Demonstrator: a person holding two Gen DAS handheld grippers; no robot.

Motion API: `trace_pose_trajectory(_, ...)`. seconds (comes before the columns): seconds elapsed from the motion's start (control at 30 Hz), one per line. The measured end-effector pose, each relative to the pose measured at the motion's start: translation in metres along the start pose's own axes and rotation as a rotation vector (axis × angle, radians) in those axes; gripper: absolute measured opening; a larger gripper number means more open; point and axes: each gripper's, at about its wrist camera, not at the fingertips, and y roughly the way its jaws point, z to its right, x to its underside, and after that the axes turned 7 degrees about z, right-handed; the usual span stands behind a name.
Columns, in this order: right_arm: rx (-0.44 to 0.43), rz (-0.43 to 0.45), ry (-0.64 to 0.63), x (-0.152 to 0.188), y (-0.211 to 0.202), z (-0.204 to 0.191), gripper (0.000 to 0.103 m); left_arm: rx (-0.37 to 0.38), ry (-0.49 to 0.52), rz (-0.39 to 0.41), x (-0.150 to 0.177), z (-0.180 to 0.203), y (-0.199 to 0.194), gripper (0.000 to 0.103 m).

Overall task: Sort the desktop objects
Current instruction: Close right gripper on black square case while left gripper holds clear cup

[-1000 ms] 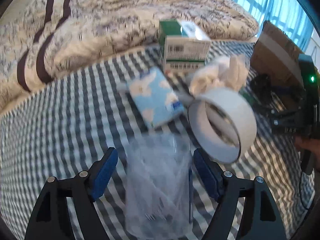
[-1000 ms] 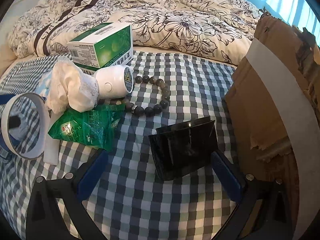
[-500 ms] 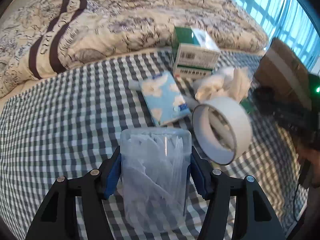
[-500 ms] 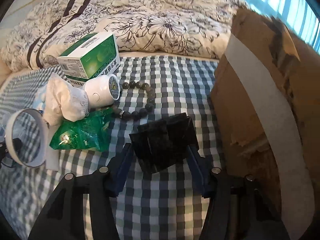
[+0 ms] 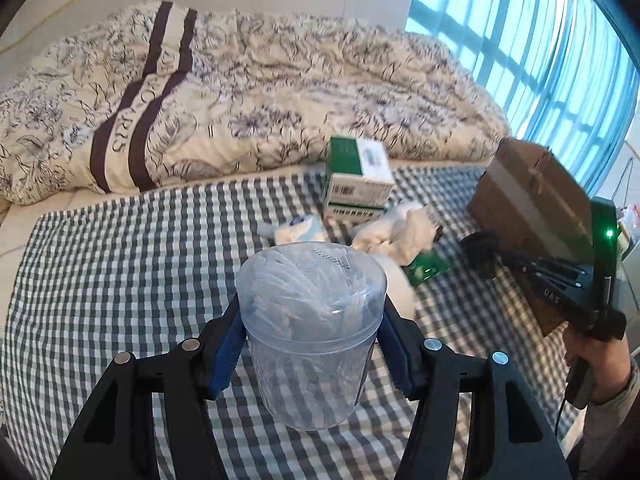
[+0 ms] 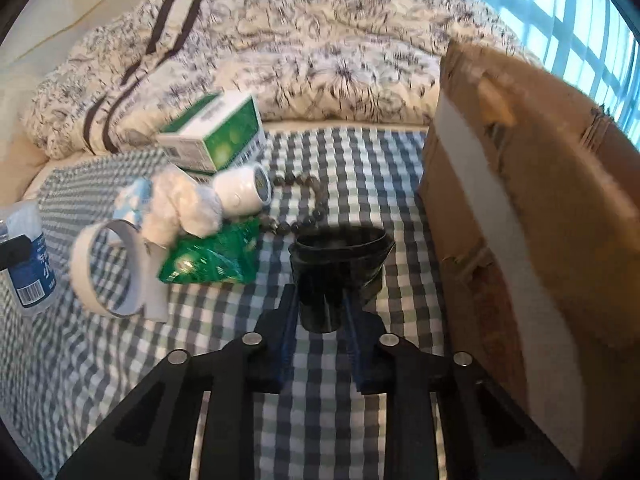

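Both grippers are clamped on loads above the checked bedsheet (image 5: 120, 264): the left gripper (image 5: 310, 338) pinches a clear lidded jar (image 5: 312, 336), the right gripper (image 6: 322, 312) narrowly squeezes a black wallet (image 6: 340, 268). Beads (image 6: 304, 200), white bottle (image 6: 244, 192), green packet (image 6: 212, 260), tape roll (image 6: 108, 268) and green box (image 6: 216, 140) lie ahead; a cardboard box (image 6: 540, 200) stands right. Only the right wrist view shows the beads.
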Motion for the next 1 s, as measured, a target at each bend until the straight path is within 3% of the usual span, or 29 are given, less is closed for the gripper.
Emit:
trace_pose_trajectory(0.03, -0.001, 0.008, -0.004, -0.001, -0.006, -0.001, 0.000, 0.002, 0.002, 0.005, -0.001, 0.002, -0.003, 0.063)
trace_pose_trajectory(0.27, -0.009, -0.027, 0.006, 0.004, -0.013, 0.000, 0.001, 0.013, -0.006, 0.048, -0.004, 0.008, -0.030, 0.063)
trace_pose_trajectory(0.3, -0.004, -0.011, 0.012, 0.005, -0.014, 0.001, 0.012, 0.016, -0.009, 0.054, -0.005, 0.008, -0.033, 0.063)
trace_pose_trajectory(0.33, -0.011, 0.008, 0.021, 0.004, -0.015, 0.001, 0.043, 0.017, -0.012, 0.061, -0.006, 0.008, -0.036, 0.063)
trace_pose_trajectory(0.37, -0.028, 0.027, 0.036, 0.004, -0.017, 0.003, 0.062, 0.018, -0.013, 0.067, -0.007, 0.007, -0.039, 0.063)
trace_pose_trajectory(0.4, -0.041, 0.042, 0.054, 0.003, -0.019, 0.004, 0.088, 0.019, -0.013, 0.071, -0.008, 0.007, -0.041, 0.063)
trace_pose_trajectory(0.53, -0.088, 0.054, 0.123, -0.003, -0.012, 0.005, 0.088, 0.024, -0.015, 0.092, -0.014, 0.008, -0.049, 0.063)
trace_pose_trajectory(0.9, -0.036, -0.016, -0.003, 0.000, 0.049, -0.014, 0.087, 0.021, -0.011, 0.122, -0.025, 0.010, -0.059, 0.063)
trace_pose_trajectory(0.93, -0.012, -0.027, -0.019, 0.001, 0.053, -0.015, 0.072, 0.021, -0.011, 0.126, -0.026, 0.011, -0.060, 0.063)
trace_pose_trajectory(1.0, 0.018, -0.018, -0.068, 0.003, 0.052, -0.020, 0.054, 0.021, -0.013, 0.139, -0.028, 0.013, -0.064, 0.063)
